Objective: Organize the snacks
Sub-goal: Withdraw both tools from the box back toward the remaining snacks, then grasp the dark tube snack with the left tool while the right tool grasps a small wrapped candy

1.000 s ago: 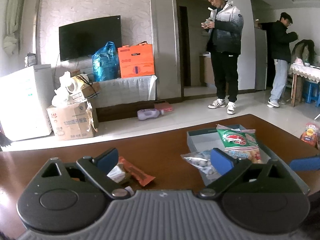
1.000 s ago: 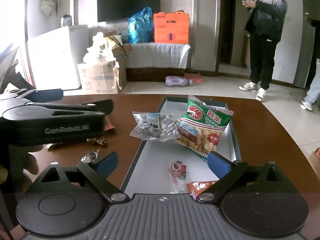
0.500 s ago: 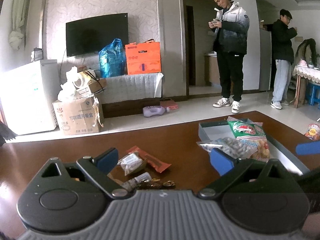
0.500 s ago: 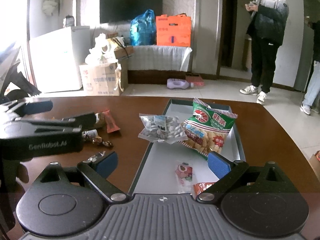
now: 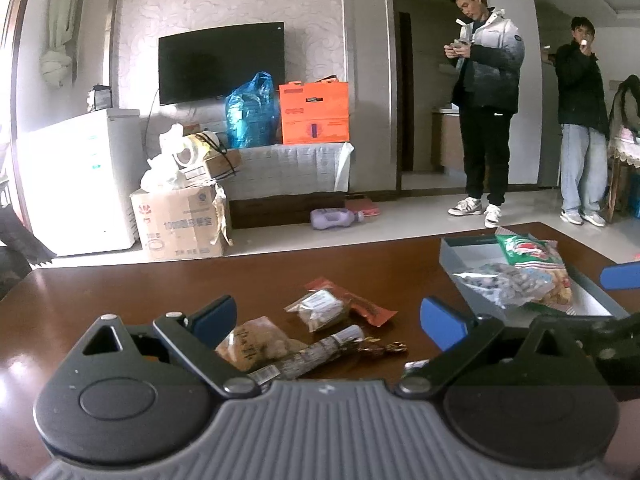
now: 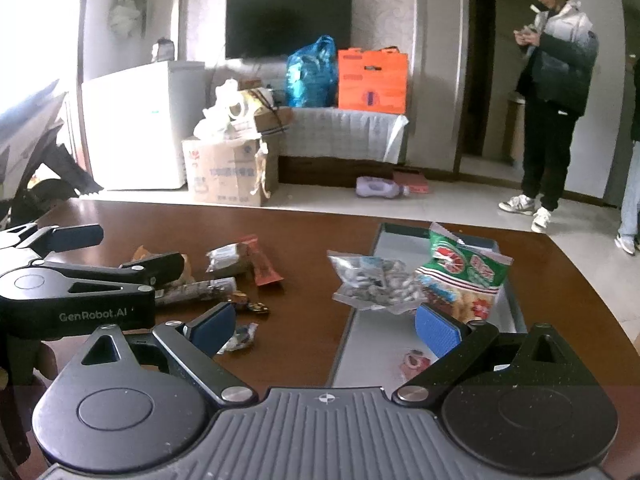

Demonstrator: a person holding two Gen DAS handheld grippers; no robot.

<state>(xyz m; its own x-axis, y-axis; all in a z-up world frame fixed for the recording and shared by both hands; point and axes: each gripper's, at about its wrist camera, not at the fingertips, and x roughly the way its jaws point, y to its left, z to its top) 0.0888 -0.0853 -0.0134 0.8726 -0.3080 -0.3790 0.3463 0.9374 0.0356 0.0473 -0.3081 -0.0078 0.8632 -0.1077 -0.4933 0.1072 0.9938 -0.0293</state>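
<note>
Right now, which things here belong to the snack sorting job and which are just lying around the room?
Job:
- gray tray
- green chip bag
- clear nut bag
- loose snack packets on the table
- left tool and right tool, both open

Lying about:
- cardboard box
- orange box
- blue plastic bag
- purple bottle

Left gripper (image 5: 327, 322): jaws spread wide, nothing between the blue pads (image 5: 212, 319), fingers pointing forward and slightly down. Seen side-on from the right wrist camera, it sits level at the far left, fingers pointing right, one blue pad above the dark finger, a gap between them. Right gripper (image 6: 325, 325): jaws also wide apart, blue pads (image 6: 436, 330) bare, nothing gripped, body level. Its blue fingertip pokes in at the right edge of the left wrist view.
</note>
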